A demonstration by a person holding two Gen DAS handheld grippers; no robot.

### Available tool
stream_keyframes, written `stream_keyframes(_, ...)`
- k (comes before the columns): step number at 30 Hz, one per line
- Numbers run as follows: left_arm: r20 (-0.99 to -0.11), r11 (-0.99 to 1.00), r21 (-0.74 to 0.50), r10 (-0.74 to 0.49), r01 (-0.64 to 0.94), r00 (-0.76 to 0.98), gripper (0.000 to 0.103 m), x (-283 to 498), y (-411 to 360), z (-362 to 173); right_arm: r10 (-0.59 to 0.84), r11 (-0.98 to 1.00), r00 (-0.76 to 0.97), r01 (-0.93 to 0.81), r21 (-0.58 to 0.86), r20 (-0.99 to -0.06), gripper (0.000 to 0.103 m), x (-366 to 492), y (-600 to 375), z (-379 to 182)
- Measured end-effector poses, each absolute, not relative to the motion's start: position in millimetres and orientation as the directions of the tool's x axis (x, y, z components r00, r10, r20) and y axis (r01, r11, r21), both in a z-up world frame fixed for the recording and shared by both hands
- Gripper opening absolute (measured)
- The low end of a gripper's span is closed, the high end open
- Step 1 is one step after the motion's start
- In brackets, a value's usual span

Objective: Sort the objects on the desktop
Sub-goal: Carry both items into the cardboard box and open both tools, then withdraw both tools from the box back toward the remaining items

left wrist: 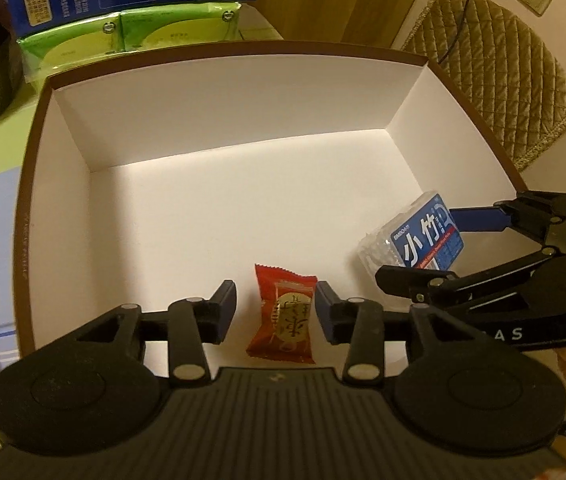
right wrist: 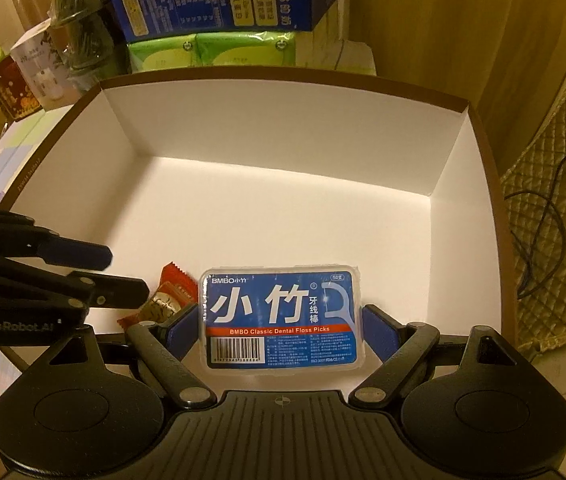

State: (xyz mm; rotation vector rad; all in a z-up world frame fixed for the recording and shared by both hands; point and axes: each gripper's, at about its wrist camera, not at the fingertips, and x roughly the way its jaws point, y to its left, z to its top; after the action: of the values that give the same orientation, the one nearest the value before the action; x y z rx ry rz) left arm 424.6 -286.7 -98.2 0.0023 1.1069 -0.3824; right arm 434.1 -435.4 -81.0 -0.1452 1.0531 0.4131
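Risk of the floss box [right wrist: 281, 316] dropping flat onto the candy [left wrist: 283, 314] if let go here, the two lying just beside each other on the white floor of the box [left wrist: 219, 92] on the desk; risk too of the claws knocking together, being near. Left claw [left wrist: 276, 311] open wide, fingers either side of the red candy, seemingly not touching it, holding nothing. Right claw [right wrist: 281, 322] partly open, pads pressed to both sides of the floss box, gripping it inside the near part of the box.
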Motion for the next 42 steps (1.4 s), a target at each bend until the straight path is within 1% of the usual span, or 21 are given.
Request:
stream_keyframes(2,-0.872,0.939,-0.178,-0.289,0.295,0.395,0.042,424,-286,-97,0.262,0.911,0.426,-0.405,0.077,-0.866,0.085,434,-434,-82)
stream_keyframes(4,-0.871,0.945,-0.165,-0.274,0.284,0.407,0.049,423,-283,-95,0.255,0.912,0.447,-0.406,0.059,-0.857,0.093,433,-432,-81)
stream_keyframes(5,-0.869,0.946,-0.162,-0.271,0.28,0.413,0.049,423,-282,-94,0.251,0.912,0.46,-0.406,0.049,-0.852,0.098,432,-432,-79)
stream_keyframes(6,-0.868,0.948,-0.162,-0.27,0.276,0.418,0.051,423,-280,-93,0.256,0.912,0.471,-0.407,0.05,-0.845,0.1,430,-432,-77)
stream_keyframes(9,-0.859,0.95,-0.165,-0.27,0.264,0.436,0.061,420,-274,-86,0.281,0.913,0.483,-0.401,0.076,-0.829,0.101,427,-435,-69)
stream_keyframes(14,-0.834,0.95,-0.167,-0.278,0.262,0.476,0.068,411,-266,-70,0.293,0.917,0.505,-0.389,0.088,-0.812,0.101,416,-436,-56)
stream_keyframes(16,-0.824,0.949,-0.17,-0.284,0.264,0.49,0.074,406,-264,-65,0.297,0.917,0.512,-0.387,0.092,-0.806,0.101,412,-436,-51)
stream_keyframes(29,-0.792,0.948,-0.167,-0.293,0.272,0.535,0.076,366,-249,-37,0.312,0.925,0.564,-0.364,0.109,-0.765,0.101,374,-432,-28)
stream_keyframes(42,-0.755,0.946,-0.182,-0.31,0.27,0.577,0.076,328,-217,-16,0.314,0.931,0.599,-0.347,0.115,-0.737,0.101,335,-416,-9)
